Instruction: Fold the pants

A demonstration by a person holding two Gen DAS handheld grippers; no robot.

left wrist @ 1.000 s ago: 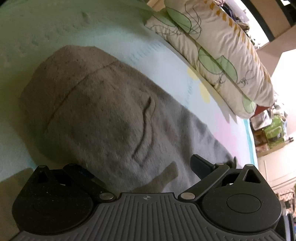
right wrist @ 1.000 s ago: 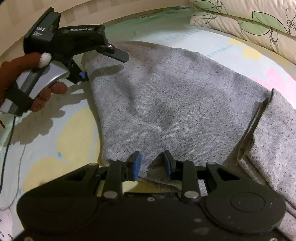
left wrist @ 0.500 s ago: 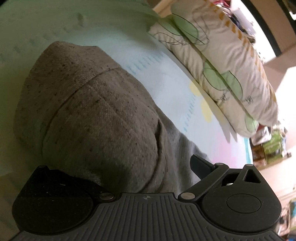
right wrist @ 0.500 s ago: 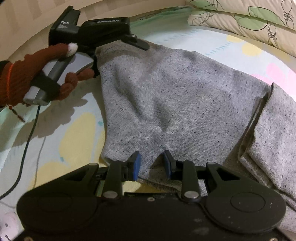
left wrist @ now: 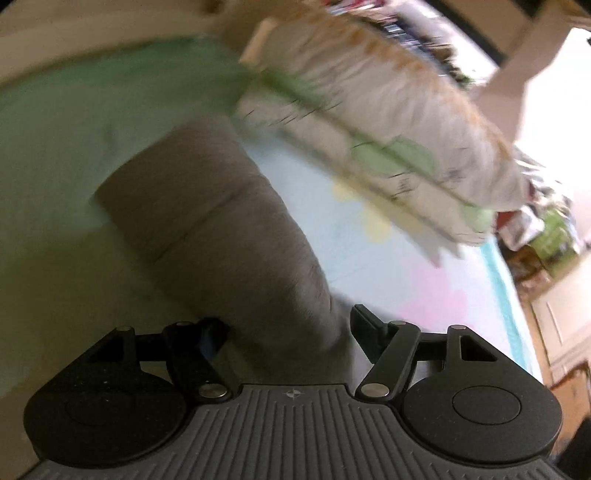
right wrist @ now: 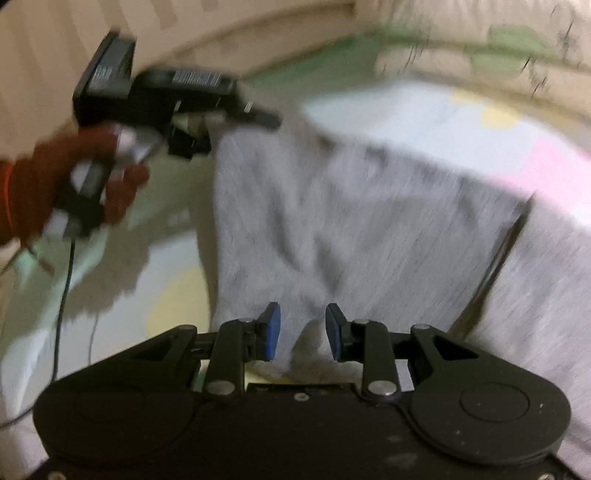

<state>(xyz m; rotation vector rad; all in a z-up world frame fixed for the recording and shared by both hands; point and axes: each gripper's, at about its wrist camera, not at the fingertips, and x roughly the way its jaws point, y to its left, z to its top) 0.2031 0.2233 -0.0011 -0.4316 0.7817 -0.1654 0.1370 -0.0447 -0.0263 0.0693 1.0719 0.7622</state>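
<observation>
A bedroom in a home. The work surface is a bed (left wrist: pixel 66 122) under a pastel sheet (left wrist: pixel 424 295) printed with yellow and pink patches. Pillows (left wrist: pixel 388 122) with green leaf print are stacked along its far edge. Beyond them stand cluttered shelves (left wrist: pixel 417 33), blurred, and household clutter (left wrist: pixel 546 229) beside the bed. A beige wall (right wrist: pixel 110 22) borders the mattress.

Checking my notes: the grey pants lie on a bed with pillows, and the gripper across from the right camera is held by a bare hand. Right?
Not quite. The hand holding the left gripper wears a dark red glove, as the right wrist view shows. The grey pants do lie on the bed with pillows.
</observation>
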